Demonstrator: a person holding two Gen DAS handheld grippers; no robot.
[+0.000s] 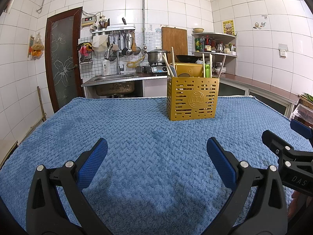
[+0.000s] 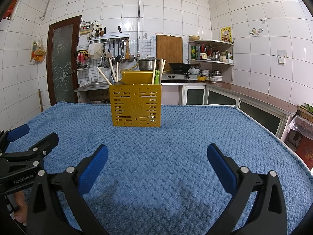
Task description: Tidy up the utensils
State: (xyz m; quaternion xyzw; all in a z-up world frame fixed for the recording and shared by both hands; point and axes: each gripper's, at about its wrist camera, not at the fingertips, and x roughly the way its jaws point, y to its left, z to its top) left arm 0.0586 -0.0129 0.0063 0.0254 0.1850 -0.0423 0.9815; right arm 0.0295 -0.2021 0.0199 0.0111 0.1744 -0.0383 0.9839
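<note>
Gold utensil caddy upright on blue towel, left tool spread ("GenRobot.AI"), right tool spread

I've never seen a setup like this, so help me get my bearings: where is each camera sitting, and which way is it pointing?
Left wrist view: on the left gripper, looking across the blue cloth at the gold utensil holder; its open fingers show, with the right gripper at the edge.
Right wrist view: on the right gripper, facing the same way; its open fingers, the left gripper and a thumb show.
Shared: holder, cloth, kitchen.
</note>
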